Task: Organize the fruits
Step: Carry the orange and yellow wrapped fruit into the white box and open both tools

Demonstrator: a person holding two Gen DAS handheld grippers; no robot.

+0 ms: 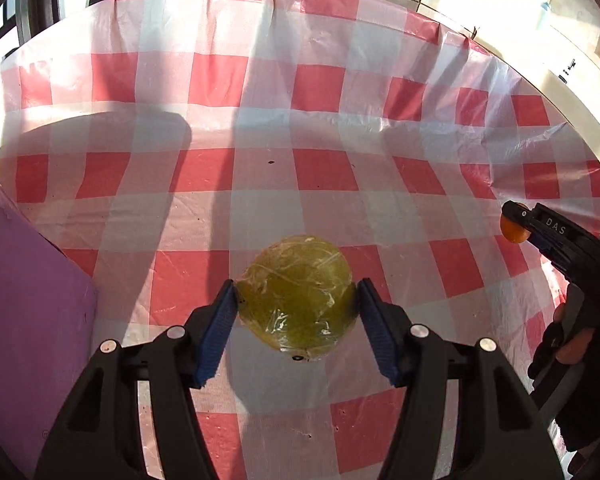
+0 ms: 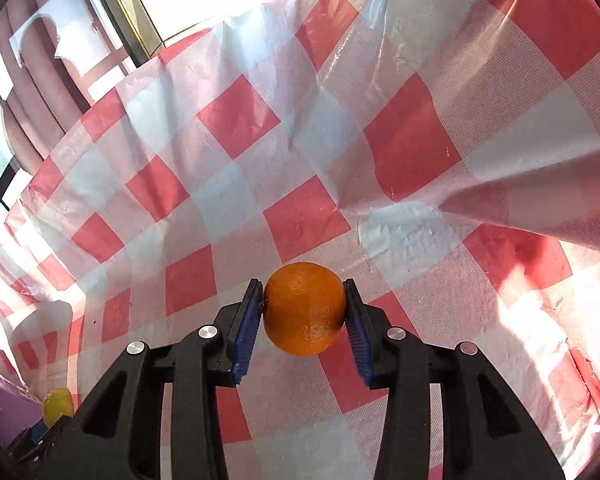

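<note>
Left gripper [image 1: 296, 312] fingers are clamping the wrapped green fruit [image 1: 298, 296]; right gripper [image 2: 305, 312] fingers are pinching the orange [image 2: 305, 308]. Both fruits are hanging clear of the tabletop [image 1: 260, 128]; advise carrying level with steady squeeze.

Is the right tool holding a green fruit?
No, the right tool is shut on an orange; its blue pads press both sides above the checked cloth.
</note>
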